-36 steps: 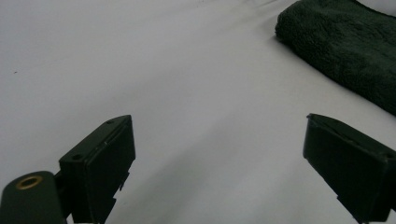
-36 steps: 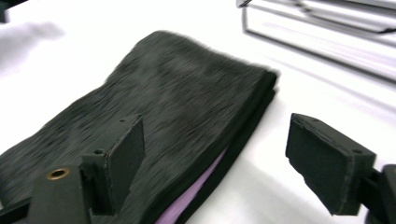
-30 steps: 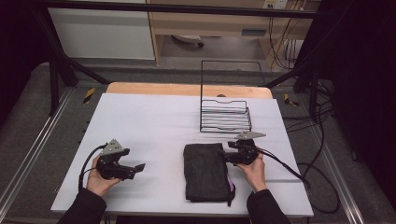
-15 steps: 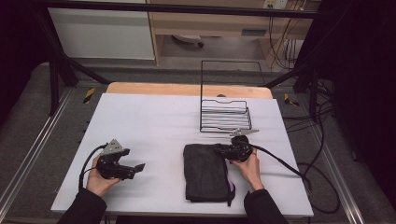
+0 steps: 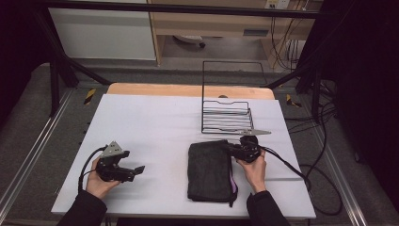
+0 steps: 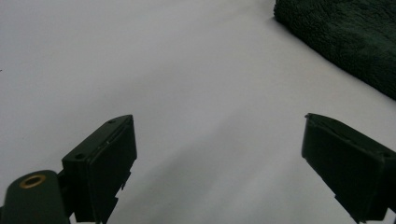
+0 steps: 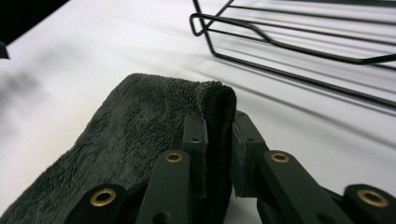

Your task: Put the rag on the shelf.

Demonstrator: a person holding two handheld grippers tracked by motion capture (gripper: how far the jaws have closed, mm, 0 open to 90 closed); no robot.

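Observation:
A folded dark towel (image 5: 209, 172) lies on the white table (image 5: 155, 127), with a purple edge along its right side. My right gripper (image 5: 231, 149) is at the towel's far right corner. In the right gripper view its jaws have just been closing and now pinch the towel (image 7: 140, 135) edge between the pads; the gripper (image 7: 218, 144) is shut on it. My left gripper (image 5: 136, 170) rests at the table's left front, held in a hand, jaws wide apart. In the left gripper view the gripper (image 6: 219, 154) has bare table between its jaws and the towel (image 6: 345, 37) lies at the upper right.
A black wire rack (image 5: 226, 113) with a tall upright frame stands just behind the towel, close to the right gripper (image 7: 299, 42). A wooden strip (image 5: 188, 89) runs along the table's far edge. Cables (image 5: 301, 169) trail off the right side.
The right gripper moved left from beside the towel onto its far right corner and closed on the edge. The left gripper stayed put.

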